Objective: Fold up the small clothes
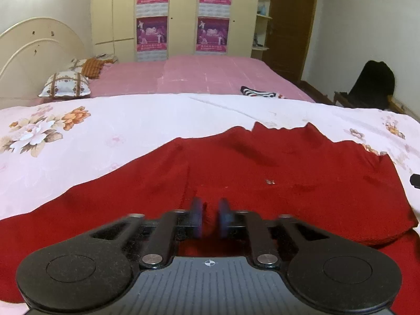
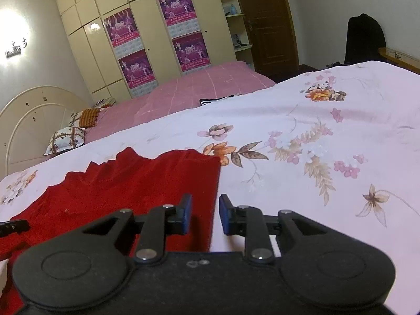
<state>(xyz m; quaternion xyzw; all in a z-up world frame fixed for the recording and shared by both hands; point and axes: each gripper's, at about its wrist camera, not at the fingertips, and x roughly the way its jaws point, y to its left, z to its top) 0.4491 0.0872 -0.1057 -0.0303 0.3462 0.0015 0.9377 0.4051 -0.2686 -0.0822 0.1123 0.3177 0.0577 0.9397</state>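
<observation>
A red knit garment lies spread on the floral white bedspread. My left gripper hovers low over its near part, its blue pads blurred with a narrow gap between them and nothing clearly pinched. In the right wrist view the same red garment lies at the left, its right edge running between the fingers. My right gripper is open over that edge, the left pad above the red cloth, the right pad above the floral bedspread.
A pink checked sheet covers the far bed, with a striped black-and-white garment on it. Pillows lie by the cream headboard. A wardrobe with posters stands behind. A dark chair stands at the right.
</observation>
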